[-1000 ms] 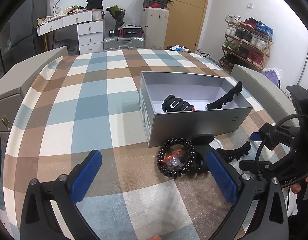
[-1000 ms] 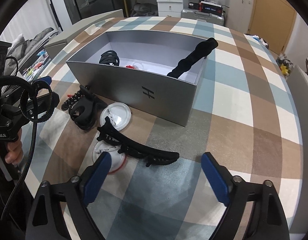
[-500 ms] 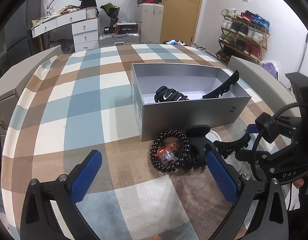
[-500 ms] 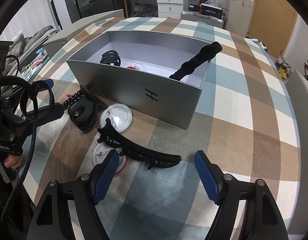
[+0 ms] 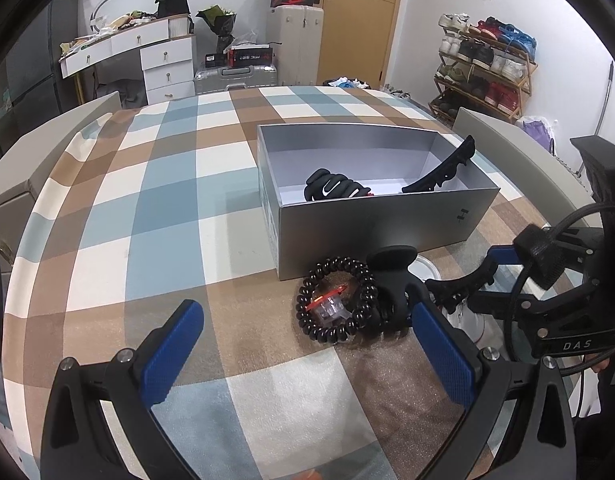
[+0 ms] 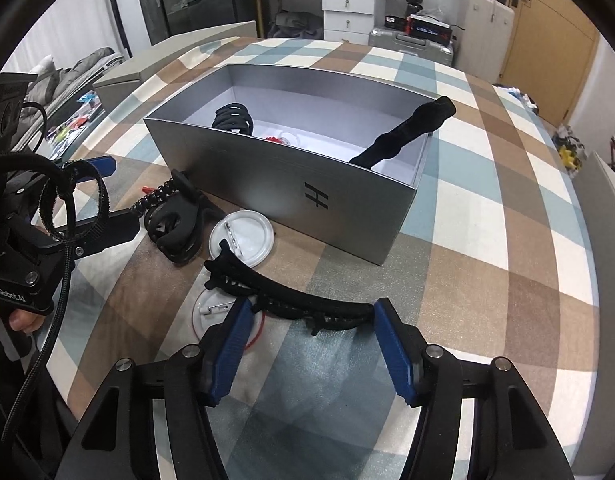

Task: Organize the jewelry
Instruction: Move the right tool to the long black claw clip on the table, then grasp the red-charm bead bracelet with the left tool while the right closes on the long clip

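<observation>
A long black hair clip (image 6: pixel 291 296) lies on the checked tablecloth in front of the grey box (image 6: pixel 267 184). My right gripper (image 6: pixel 311 320) hangs over it, jaws closing, with the clip between the blue pads, which do not visibly press on it. The left gripper (image 5: pixel 305 312) stands wide open and holds nothing, just short of a black bead bracelet (image 5: pixel 339 262) and a black claw clip (image 5: pixel 391 276). Inside the box lie another black claw clip (image 5: pixel 331 188) and a long black clip (image 5: pixel 443 172) leaning on the wall.
Two white round badges (image 6: pixel 243 232) (image 6: pixel 211 304) lie beside the long clip. A small red and clear piece (image 5: pixel 327 306) sits inside the bracelet. Grey chair backs ring the table; drawers, a suitcase and a shoe rack stand further back.
The right gripper's jaws have narrowed steadily around the long clip on the cloth. The left gripper has stayed open and roughly in place.
</observation>
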{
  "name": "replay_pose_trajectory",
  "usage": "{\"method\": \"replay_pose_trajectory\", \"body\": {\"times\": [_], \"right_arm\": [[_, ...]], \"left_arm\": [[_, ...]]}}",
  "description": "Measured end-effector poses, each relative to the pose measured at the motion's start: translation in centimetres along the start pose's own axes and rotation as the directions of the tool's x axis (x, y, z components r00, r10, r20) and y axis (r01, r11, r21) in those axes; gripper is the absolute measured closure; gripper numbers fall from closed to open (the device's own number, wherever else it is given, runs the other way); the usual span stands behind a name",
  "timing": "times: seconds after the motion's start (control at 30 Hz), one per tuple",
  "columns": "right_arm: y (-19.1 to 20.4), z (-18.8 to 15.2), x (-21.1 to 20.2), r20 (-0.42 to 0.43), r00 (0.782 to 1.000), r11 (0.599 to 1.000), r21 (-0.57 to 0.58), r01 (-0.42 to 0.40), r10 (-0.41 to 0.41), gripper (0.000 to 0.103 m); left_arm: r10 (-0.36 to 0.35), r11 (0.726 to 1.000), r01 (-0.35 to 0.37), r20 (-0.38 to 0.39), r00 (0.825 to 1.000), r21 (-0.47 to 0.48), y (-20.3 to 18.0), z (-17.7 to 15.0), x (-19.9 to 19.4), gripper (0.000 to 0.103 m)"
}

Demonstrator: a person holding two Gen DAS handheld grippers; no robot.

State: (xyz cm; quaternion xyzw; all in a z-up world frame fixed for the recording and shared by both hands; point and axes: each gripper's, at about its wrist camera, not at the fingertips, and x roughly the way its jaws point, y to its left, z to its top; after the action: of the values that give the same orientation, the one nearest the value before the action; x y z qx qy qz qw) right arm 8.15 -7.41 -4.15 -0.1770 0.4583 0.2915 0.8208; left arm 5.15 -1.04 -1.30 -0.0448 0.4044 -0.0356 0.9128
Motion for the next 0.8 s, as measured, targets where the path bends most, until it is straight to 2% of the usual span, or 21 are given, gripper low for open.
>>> {"method": "replay_pose_trajectory", "body": {"times": [0.37, 0.53, 0.6, 0.73, 0.8], "right_arm": [[-0.9, 0.2, -2.9, 0.085, 0.995, 0.998, 0.022, -0.057, 0.055, 0.042], [-1.1, 0.4, -3.6, 0.104, 0.993, 0.997, 0.031, -0.067, 0.063, 0.042], [-1.0, 0.4, -3.6, 0.106, 0.992, 0.997, 0.031, -0.065, 0.062, 0.042], [-1.0, 0.4, -3.6, 0.106, 0.992, 0.997, 0.029, -0.068, 0.064, 0.042], [-1.0, 0.4, -3.6, 0.105, 0.992, 0.997, 0.027, -0.068, 0.065, 0.042]], "left_arm": [[-0.003, 1.000, 0.003, -0.011, 1.000, -0.005, -0.1, -0.2, 0.3, 0.001], [-0.033, 0.999, 0.034, -0.020, 0.999, 0.014, -0.3, -0.3, 0.3, 0.002], [-0.039, 0.999, 0.040, -0.007, 0.999, 0.023, -0.4, -0.3, 0.1, 0.009], [-0.056, 0.998, 0.056, 0.002, 0.998, 0.037, -0.5, -0.3, -0.1, 0.034], [-0.077, 0.997, 0.077, 0.003, 0.997, 0.030, -0.3, -0.3, 0.0, 0.041]]}}
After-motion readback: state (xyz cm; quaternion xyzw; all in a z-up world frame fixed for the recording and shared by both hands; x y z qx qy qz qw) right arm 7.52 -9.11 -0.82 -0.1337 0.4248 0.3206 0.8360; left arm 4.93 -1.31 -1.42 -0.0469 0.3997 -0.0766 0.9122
